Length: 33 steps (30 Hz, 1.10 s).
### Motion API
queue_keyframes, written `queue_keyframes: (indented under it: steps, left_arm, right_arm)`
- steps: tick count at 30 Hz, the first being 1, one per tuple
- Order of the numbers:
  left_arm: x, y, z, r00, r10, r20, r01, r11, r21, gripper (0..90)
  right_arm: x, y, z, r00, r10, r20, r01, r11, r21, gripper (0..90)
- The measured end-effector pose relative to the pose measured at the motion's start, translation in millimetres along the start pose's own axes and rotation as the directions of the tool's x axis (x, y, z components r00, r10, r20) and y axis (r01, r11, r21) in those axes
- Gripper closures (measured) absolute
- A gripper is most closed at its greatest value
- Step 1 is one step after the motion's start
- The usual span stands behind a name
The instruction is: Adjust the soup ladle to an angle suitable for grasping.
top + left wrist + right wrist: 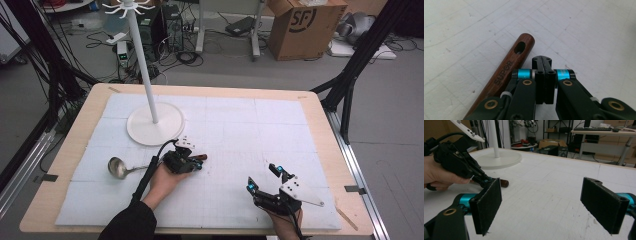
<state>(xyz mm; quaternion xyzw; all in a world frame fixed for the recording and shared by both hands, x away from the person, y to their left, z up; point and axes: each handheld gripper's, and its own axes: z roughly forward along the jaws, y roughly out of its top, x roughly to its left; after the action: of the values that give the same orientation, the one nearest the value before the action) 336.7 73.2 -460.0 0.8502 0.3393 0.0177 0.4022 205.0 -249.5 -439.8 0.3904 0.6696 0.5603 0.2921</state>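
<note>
A ladle lies on the white mat [240,130], its metal bowl [116,167] to the left. Its dark wooden handle [509,68] is marked SUPOR and has a hanging hole near its end. My left gripper [542,60] is shut with nothing between its jaws, tips resting just to the right of the handle's end, beside it and not around it. From above, the left gripper [199,162] sits over the handle's end. My right gripper [263,176] stands open above bare mat near the front edge, pads wide apart [545,205]. It looks toward the left gripper [485,181] and the handle's tip [504,183].
A white hanging stand [155,125] with a round base and tall pole rises at the mat's back left. Cables, a cardboard box [305,25] and black frame legs surround the table on the floor.
</note>
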Motion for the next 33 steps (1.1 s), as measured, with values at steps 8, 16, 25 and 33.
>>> queue_keyframes:
  steps: [8,16,25,33]
  left_arm:
    - [2.9,2.4,1.6,0.9999,-0.011,-0.01,0.011,0.9999,-0.003,90.0]
    - [5.3,2.0,1.7,0.9995,-0.032,-0.007,0.031,0.9994,-0.016,90.0]
    - [6.3,2.3,-22.5,0.9986,-0.041,0.033,0.044,0.9952,-0.087,90.0]
    - [18.6,-9.2,-71.4,0.9987,-0.047,0.017,0.05,0.9846,-0.167,90.0]
  right_arm:
    - [0.7,0.2,-0.1,1.0,-0.005,-0.001,0.005,1.0,0.001,16.2]
    - [0.3,-0.2,0.5,1.0,-0.007,0.0,0.007,1.0,0.003,16.2]
    - [0.0,-0.4,1.9,1.0,-0.008,0.003,0.007,1.0,0.007,16.2]
    - [3.3,-0.8,9.8,0.9998,-0.016,-0.007,0.016,1.0,0.023,16.2]
